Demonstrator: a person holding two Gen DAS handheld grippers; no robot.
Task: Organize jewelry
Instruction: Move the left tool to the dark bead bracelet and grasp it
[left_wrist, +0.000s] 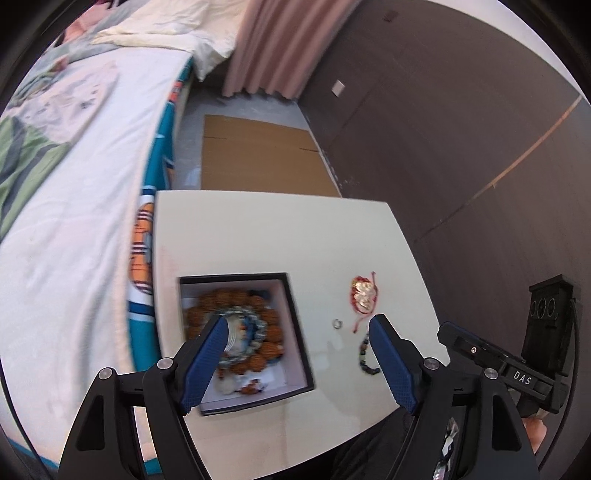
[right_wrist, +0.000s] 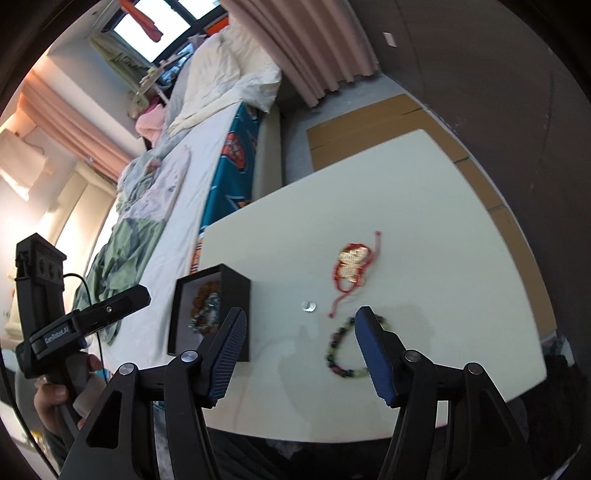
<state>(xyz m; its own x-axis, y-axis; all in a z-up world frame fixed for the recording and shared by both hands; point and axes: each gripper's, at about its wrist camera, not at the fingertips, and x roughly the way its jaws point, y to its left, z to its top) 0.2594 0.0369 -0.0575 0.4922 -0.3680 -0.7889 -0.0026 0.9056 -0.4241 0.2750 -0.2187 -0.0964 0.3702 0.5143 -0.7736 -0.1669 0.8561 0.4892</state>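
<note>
A black open box (left_wrist: 295, 332) (right_wrist: 236, 291) on the white table (left_wrist: 277, 229) (right_wrist: 406, 206) holds a brown bead bracelet (left_wrist: 269, 321) and a blue-green bead bracelet (left_wrist: 255, 325) (right_wrist: 208, 308). On the table to its right lie a small silver ring (left_wrist: 337, 324) (right_wrist: 308, 306), a red cord bracelet with gold charms (left_wrist: 364, 295) (right_wrist: 351, 266) and a dark bead bracelet (left_wrist: 364, 356) (right_wrist: 341, 350). My left gripper (left_wrist: 297, 325) is open above the box's right side. My right gripper (right_wrist: 299, 317) is open and empty above the ring, its right finger over the dark bead bracelet.
A bed (left_wrist: 74, 184) (right_wrist: 177, 177) with rumpled sheets runs along the table's left edge. Flat cardboard (left_wrist: 258, 155) (right_wrist: 369, 125) lies on the floor beyond the table. A dark wall (left_wrist: 461, 129) stands to the right, pink curtains (left_wrist: 280, 44) at the back.
</note>
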